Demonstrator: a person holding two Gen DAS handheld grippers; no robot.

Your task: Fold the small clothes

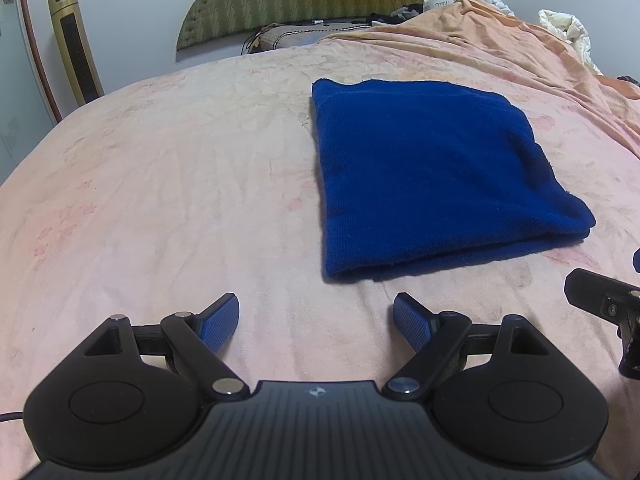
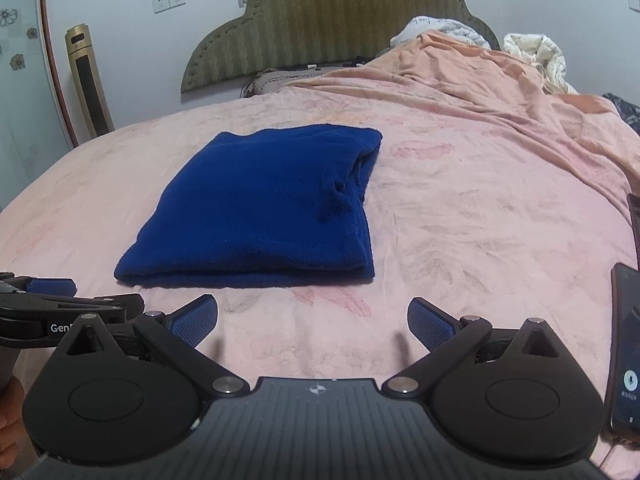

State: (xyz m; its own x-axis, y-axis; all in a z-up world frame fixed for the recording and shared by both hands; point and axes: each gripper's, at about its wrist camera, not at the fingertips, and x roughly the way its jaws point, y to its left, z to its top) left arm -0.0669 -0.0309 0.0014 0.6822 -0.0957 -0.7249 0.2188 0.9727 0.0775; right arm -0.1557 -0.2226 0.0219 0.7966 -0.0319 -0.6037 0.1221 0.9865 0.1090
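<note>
Dark blue knit garment [image 1: 436, 176] lies folded into a flat square on the pink sheeted bed [image 1: 160, 184], just beyond left gripper [image 1: 316, 322] and right gripper [image 2: 312, 322], both wide, empty; folding looks done.

The left claw [image 2: 52, 286] body reads a cut-off "Gen".

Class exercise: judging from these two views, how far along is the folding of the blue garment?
Done: the blue garment lies folded in a layered rectangle on the pink bedsheet. In hand: nothing; the left gripper and right gripper both have open, empty jaws. Left: possibly nothing.
</note>
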